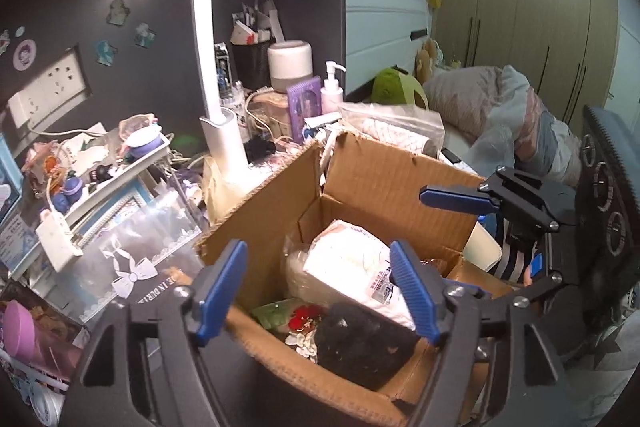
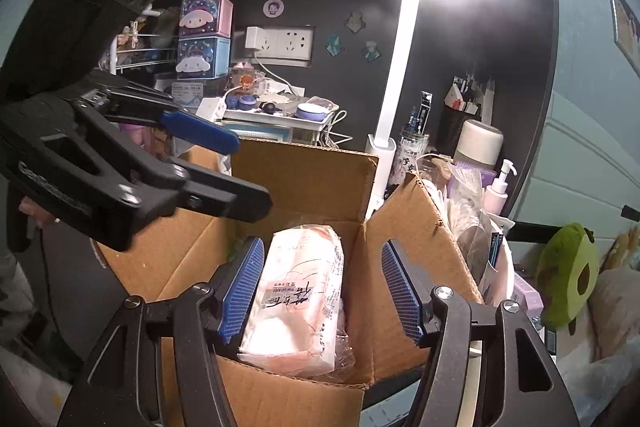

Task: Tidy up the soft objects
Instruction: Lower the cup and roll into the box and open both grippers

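An open cardboard box (image 1: 360,171) (image 2: 304,171) stands on the desk. Inside lie a white plastic-wrapped soft pack (image 1: 352,267) (image 2: 296,299), a black fuzzy item (image 1: 360,343), and a small red and white piece (image 1: 302,323). My left gripper (image 1: 320,291) is open and empty, hovering over the box's near edge. My right gripper (image 2: 320,291) is open and empty, its blue pads (image 2: 244,291) straddling the white pack from above without touching. The right gripper also shows at the box's right side in the left wrist view (image 1: 480,199). The left one shows over the box's left flap in the right wrist view (image 2: 208,147).
A white desk lamp (image 1: 216,131) (image 2: 384,147) stands behind the box. A tray of trinkets (image 1: 120,163), a pen cup (image 1: 252,55), a pump bottle (image 1: 332,87) and a white humidifier (image 1: 288,63) crowd the desk. A bed with bedding (image 1: 500,107) and a green plush (image 2: 568,275) lie right.
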The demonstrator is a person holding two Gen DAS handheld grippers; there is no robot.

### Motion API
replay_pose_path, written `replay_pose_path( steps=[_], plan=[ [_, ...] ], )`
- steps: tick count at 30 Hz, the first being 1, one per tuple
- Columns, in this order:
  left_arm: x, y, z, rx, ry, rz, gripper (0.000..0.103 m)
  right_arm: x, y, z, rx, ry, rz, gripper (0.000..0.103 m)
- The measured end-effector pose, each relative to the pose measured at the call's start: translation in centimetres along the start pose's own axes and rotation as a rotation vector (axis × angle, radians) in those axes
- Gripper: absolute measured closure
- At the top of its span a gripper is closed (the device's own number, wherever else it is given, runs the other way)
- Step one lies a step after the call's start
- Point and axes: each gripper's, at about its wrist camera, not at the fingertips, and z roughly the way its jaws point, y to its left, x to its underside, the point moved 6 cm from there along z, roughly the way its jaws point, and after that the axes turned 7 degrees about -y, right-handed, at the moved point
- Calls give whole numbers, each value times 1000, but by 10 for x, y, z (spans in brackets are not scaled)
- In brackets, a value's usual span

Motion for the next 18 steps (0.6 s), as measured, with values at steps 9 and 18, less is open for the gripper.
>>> replay_pose_path(
  steps=[9,18],
  plan=[
    [6,22,-56,-123,-146,-67,5,-18,12,-7,-104,-55,3,27],
    [38,59,-112,-350,-255,-181,1,-48,33,-28,-211,-218,-28,8]
  ],
)
